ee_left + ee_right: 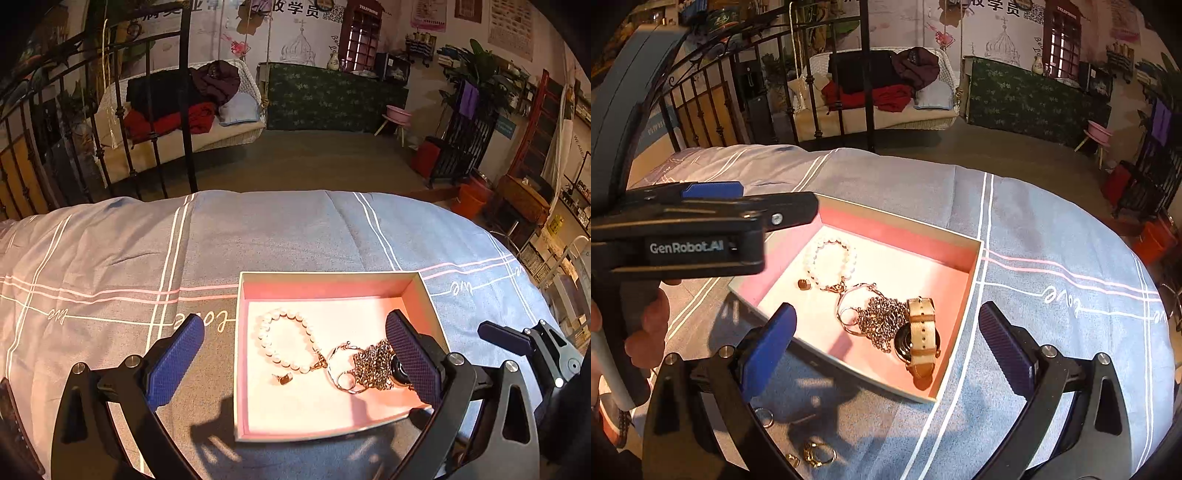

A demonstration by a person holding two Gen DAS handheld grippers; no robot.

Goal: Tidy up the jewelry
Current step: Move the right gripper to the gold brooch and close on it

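Both grippers — left (295, 350), right (886, 343) — hover with jaws spread over the jewelry box (332, 282).

Each hand-held gripper has black, cut-out triangular arms with silver round screws, ending in blue, finely textured pads (177, 360). Seen from the right wrist, the left hand-held gripper (713, 192) bears white "GenRobot.AI" lettering on its black body, above a pale grey handle (607, 369).
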